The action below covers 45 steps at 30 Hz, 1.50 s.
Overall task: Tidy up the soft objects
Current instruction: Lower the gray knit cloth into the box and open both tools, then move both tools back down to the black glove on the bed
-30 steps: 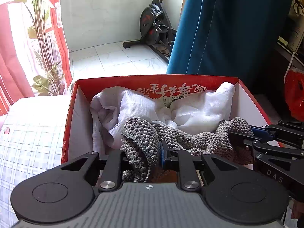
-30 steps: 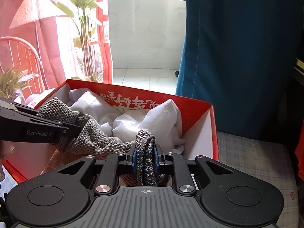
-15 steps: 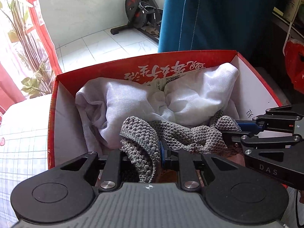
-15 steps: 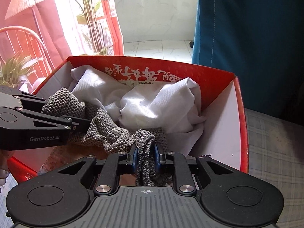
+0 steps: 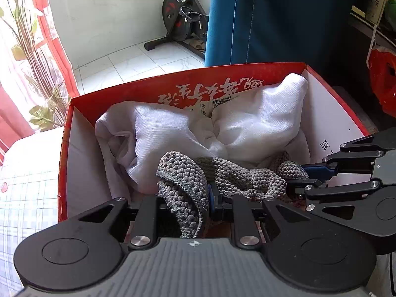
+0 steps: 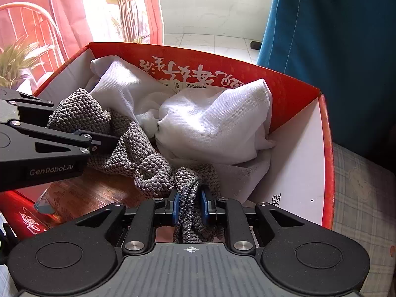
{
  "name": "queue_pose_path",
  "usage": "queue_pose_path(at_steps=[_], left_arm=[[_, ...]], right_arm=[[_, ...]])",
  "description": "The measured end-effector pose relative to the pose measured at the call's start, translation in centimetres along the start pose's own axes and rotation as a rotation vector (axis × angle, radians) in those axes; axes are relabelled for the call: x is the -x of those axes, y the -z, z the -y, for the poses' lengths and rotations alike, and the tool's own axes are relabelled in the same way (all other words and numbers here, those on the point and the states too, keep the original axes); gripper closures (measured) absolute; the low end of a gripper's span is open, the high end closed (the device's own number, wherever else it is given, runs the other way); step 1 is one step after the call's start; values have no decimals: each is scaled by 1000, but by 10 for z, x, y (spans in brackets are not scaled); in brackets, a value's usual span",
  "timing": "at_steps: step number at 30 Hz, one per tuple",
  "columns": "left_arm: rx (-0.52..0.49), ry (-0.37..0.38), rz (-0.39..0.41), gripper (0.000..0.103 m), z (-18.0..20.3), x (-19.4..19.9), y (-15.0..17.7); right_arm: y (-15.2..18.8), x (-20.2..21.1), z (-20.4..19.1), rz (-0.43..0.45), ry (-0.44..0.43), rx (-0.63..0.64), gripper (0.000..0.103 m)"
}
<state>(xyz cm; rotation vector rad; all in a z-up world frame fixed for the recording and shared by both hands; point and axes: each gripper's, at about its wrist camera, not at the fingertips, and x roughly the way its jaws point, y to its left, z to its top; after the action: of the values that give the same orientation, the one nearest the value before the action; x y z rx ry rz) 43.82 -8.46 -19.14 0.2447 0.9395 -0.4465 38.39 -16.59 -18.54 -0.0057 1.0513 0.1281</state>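
lowered into red box [image 5: 173, 86], grey knit cloth [image 5: 230, 175] spans left-right.

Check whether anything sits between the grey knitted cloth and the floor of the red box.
Nothing visible does. Both the left gripper and the right gripper are shut on the grey knitted cloth, already inside the red box. The white cloth lies behind it, and bare box floor shows below.

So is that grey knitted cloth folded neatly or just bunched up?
Bunched up: the grey knitted cloth sags in crumpled ropes between the left gripper and right gripper, inside the red box.
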Motion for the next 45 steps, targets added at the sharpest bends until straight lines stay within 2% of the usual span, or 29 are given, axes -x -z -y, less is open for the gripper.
queue_pose_path(at_steps=[3,4,5,6,8,9,10,12,14,16,20,25,29,36,45], left_arm=[[-43,-29,22,79,5,6,4],[-53,-28,39,75,5,9,5],[-68,-13,61,67,5,14,7],[-80,8,82,60,3,19,9],[-72,32,121,31,-2,31,12],[-63,48,145,25,-3,38,13],[-57,62,168,17,-4,45,15],[-76,73,203,10,-1,61,20],[-106,58,225,4,6,75,25],[-123,38,243,3,11,90,34],[-84,36,303,0,12,115,54],[3,47,345,0,7,139,87],[31,13,350,0,10,155,114],[109,17,365,0,-7,180,166],[193,-63,226,0,-37,139,224]], right_arm=[[1,0,0,-7,5,0,85],[2,2,-2,2,10,17,84],[4,4,-4,9,11,47,84],[7,7,-5,5,14,76,80],[12,14,-6,1,36,110,61],[14,20,-5,16,52,112,47],[16,27,-3,41,55,109,38],[22,42,0,92,36,93,34],[28,52,-1,104,33,92,27],[35,61,-5,120,36,106,12],[47,82,-15,182,47,90,1],[62,111,-24,239,49,42,1],[79,130,-36,273,36,31,1],[110,138,-47,299,11,13,1],[148,94,-64,215,-1,6,0]])
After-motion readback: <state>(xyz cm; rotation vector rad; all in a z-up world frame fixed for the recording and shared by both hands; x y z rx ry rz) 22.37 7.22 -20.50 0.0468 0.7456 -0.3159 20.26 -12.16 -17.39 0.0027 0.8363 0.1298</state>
